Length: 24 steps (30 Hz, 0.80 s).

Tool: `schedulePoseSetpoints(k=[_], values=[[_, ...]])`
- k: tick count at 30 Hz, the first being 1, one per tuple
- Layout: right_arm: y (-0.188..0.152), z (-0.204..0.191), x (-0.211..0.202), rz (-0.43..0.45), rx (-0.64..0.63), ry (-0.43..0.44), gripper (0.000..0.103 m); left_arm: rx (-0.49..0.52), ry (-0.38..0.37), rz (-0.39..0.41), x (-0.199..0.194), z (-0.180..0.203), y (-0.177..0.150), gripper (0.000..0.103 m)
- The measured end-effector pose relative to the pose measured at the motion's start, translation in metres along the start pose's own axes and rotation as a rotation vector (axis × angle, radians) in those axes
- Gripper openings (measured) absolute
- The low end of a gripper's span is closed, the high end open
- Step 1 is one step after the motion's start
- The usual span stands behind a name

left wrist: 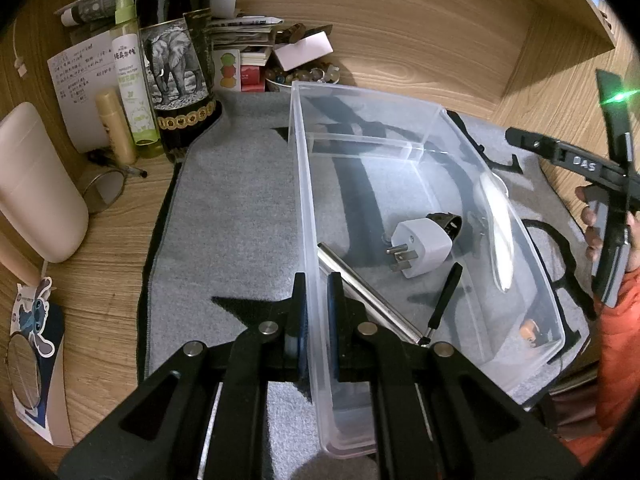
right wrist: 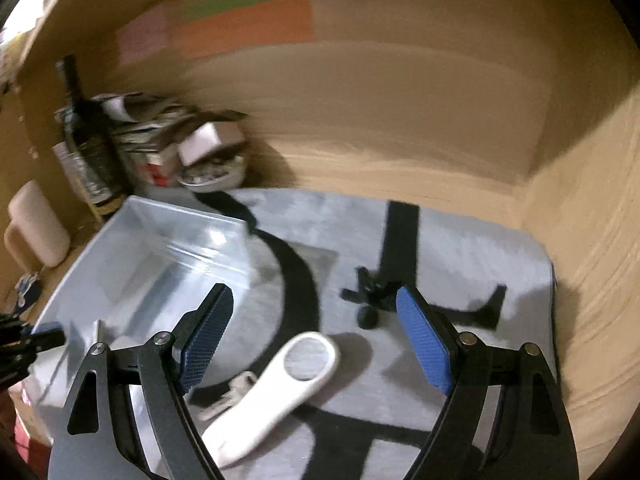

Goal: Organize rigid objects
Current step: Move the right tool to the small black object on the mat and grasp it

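Note:
My left gripper (left wrist: 317, 284) is shut on the left wall of a clear plastic bin (left wrist: 304, 184). The bin holds a white plug adapter (left wrist: 420, 246), a metal tube (left wrist: 360, 288), a thin black tool (left wrist: 444, 298) and a small orange-brown piece (left wrist: 528, 330). My right gripper (right wrist: 314, 296) hovers open over the grey mat (right wrist: 460, 248), to the right of the bin (right wrist: 160, 232). Below its blue pads (right wrist: 424, 340) lies a white hand magnifier (right wrist: 280, 388) with a pale metallic piece (right wrist: 236, 392) beside it. A small black object (right wrist: 370, 304) sits further back on the mat.
Left of the mat stand a dark elephant-label bottle (left wrist: 176, 64), a green spray bottle (left wrist: 132, 76), a beige container (left wrist: 36, 184) and stacked papers and boxes (left wrist: 248, 52). Wooden walls close the back and right. A hand in an orange sleeve (left wrist: 618, 320) shows at the right edge.

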State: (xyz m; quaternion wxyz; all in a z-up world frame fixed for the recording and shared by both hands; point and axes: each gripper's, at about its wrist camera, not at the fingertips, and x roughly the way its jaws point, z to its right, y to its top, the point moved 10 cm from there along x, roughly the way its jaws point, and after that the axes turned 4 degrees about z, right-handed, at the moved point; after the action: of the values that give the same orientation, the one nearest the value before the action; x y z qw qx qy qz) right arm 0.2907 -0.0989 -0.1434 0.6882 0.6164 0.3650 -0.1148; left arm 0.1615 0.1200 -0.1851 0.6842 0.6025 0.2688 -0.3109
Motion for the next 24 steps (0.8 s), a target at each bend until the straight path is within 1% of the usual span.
schedulePoseSetpoints(k=[4,10,11,13,15,19,20,21,24], values=[[-0.01,0.017,0.016,-0.037,0.019,-0.032,0.082,0.0,0.0,-0.001,0.0,0.0,0.0,0.007],[-0.021,0.027,0.038,-0.086,0.051,-0.042,0.081,0.0,-0.001,-0.001,0.0,0.0,0.0,0.007],[-0.022,0.028,0.042,-0.093,0.052,-0.047,0.08,-0.001,-0.001,-0.001,0.0,0.0,0.0,0.007],[-0.026,0.03,0.05,-0.108,0.052,-0.064,0.073,-0.003,-0.001,-0.001,0.0,0.0,0.0,0.007],[-0.028,0.031,0.058,-0.128,0.053,-0.065,0.065,-0.002,-0.001,-0.001,0.0,0.0,0.0,0.007],[-0.03,0.036,0.073,-0.144,0.058,-0.085,0.063,-0.003,-0.001,-0.001,0.0,0.0,0.0,0.007],[-0.031,0.037,0.077,-0.148,0.062,-0.086,0.061,-0.003,-0.002,-0.001,0.0,0.0,0.0,0.007],[-0.031,0.037,0.079,-0.149,0.067,-0.083,0.055,-0.003,-0.002,-0.001,0.0,0.0,0.0,0.007],[-0.03,0.036,0.086,-0.151,0.054,-0.089,0.047,-0.002,-0.001,-0.001,0.0,0.0,0.0,0.007]])
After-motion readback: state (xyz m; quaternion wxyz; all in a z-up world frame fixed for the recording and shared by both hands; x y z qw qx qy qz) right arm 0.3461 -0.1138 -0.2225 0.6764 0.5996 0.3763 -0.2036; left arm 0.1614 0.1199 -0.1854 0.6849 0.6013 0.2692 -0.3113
